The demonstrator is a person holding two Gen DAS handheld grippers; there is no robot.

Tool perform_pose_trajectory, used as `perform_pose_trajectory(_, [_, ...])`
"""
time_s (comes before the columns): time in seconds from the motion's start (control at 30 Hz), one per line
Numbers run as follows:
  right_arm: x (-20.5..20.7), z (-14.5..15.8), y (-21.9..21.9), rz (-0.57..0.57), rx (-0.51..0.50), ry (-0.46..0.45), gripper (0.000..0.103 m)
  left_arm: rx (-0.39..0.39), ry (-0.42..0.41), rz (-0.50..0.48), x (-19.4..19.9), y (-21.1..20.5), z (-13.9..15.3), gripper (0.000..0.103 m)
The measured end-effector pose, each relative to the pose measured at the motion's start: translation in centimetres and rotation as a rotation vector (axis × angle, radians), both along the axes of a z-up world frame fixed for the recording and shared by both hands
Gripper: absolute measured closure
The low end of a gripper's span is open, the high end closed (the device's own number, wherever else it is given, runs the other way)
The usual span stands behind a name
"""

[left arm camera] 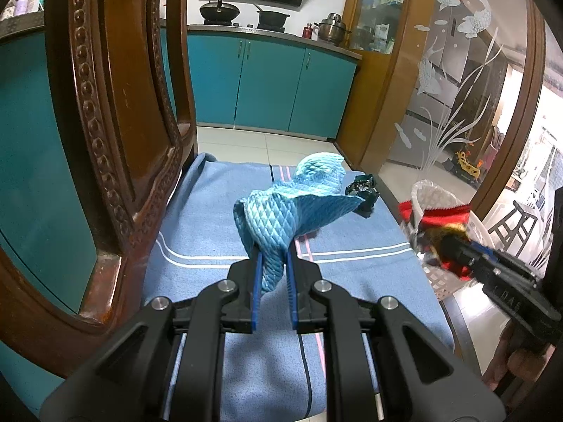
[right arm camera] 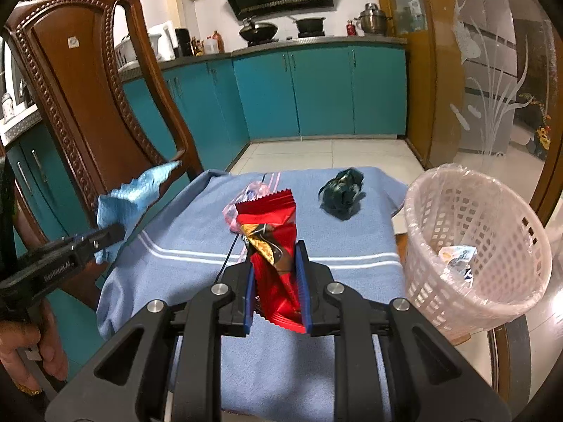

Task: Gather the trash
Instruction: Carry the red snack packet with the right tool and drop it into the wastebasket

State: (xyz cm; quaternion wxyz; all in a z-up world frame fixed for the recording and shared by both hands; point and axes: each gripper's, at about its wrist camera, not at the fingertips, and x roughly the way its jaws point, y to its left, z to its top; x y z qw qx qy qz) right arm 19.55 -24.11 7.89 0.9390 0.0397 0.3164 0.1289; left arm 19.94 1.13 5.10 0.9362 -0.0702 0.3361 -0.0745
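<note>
Two grippers each pinch a piece of trash above the blue cloth [right arm camera: 197, 274]: the left gripper [left arm camera: 273, 263] clamps a crumpled light-blue wrapper [left arm camera: 281, 218], the right gripper [right arm camera: 276, 260] a red snack wrapper [right arm camera: 274, 232], seemingly bound for the lined basket [right arm camera: 492, 299] beside them, while a dark wrapper [right arm camera: 341, 190] waits.

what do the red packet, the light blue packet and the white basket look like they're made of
Red packet: glossy plastic or foil film, judging by its sheen, creases and zigzag-cut top edge. Light blue packet: shiny film embossed with a quilted diamond pattern; probably plastic. White basket: moulded lattice plastic, matte, lined with a thin clear plastic bag that wrinkles over the rim.
</note>
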Motion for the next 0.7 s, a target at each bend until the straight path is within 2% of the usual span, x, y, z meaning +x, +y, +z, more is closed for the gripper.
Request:
perform_pose_trajectory(0.1, [0.1, 1.2, -2.0, -0.055, 0.009, -0.065, 0.082, 0.002, 0.003, -0.004, 0.0, -0.1, -0.1, 0.090])
perform_pose_trajectory(0.17, [0.8, 2.1, -4.8, -0.145, 0.007, -0.115, 0.079, 0.003, 0.006, -0.004, 0.1, 0.0, -0.1, 0.090])
perform_pose_trajectory(0.33, [4.3, 0.9, -12.1, -0.352, 0.045, -0.087, 0.076, 0.004, 0.010, -0.007, 0.2, 0.0, -0.1, 0.089])
perform_pose_trajectory(0.4, [5.4, -0.3, -14.4, -0.415, 0.064, -0.075, 0.056, 0.005, 0.010, -0.007, 0.2, 0.0, -0.1, 0.089])
perform_pose_trajectory(0.43, [5.9, -1.1, -15.5, -0.442, 0.087, -0.051, 0.037, 0.005, 0.011, -0.008, 0.2, 0.0, -0.1, 0.089])
perform_pose_trajectory(0.47, [6.0, -1.5, -16.1, -0.456, 0.113, -0.027, 0.032, 0.006, 0.011, -0.010, 0.2, 0.0, -0.2, 0.089])
perform_pose_trajectory(0.53, [5.0, -0.8, -16.8, -0.458, 0.190, -0.022, 0.030, 0.014, 0.013, -0.015, 0.2, -0.3, -0.3, 0.089])
perform_pose_trajectory(0.6, [2.9, 1.1, -17.1, -0.457, 0.244, -0.108, 0.014, 0.021, 0.017, -0.020, 0.3, -0.5, -0.5, 0.089])
perform_pose_trajectory(0.63, [1.8, 1.9, -17.2, -0.472, 0.254, -0.156, 0.003, 0.026, 0.020, -0.025, 0.3, -0.7, -0.7, 0.089])
perform_pose_trajectory(0.7, [-1.2, 3.3, -17.5, -0.525, 0.292, -0.283, 0.002, 0.034, 0.028, -0.038, 0.4, -1.3, -0.9, 0.089])
